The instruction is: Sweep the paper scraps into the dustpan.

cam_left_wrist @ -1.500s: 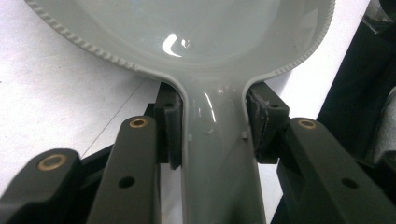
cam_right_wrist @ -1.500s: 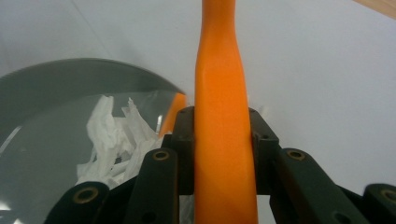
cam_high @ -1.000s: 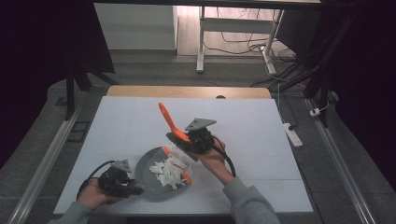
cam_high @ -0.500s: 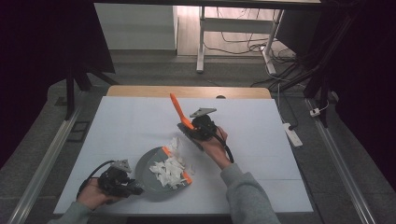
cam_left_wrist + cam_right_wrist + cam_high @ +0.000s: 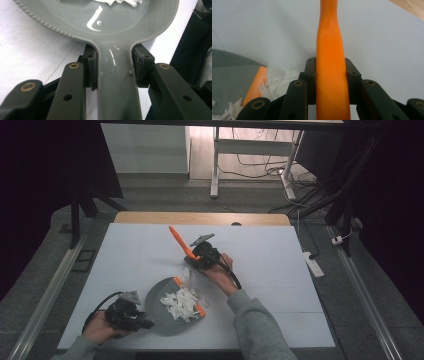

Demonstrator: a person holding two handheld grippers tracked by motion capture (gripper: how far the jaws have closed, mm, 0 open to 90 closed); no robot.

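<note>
High view: left gripper (image 5: 142,322) clamped on grey dustpan (image 5: 162,302) handle at the table's near edge; right gripper (image 5: 192,257) clamped on orange brush (image 5: 177,240), beside paper scraps (image 5: 181,302). Risk: careless sweep flicks scraps past the pan's lip.

Grey dustpan (image 5: 167,307): flat on table, white paper scraps (image 5: 180,302) heaped inside, orange front lip, handle clamped. Orange brush handle (image 5: 177,241): tilted up above table, held just beyond pan.
</note>
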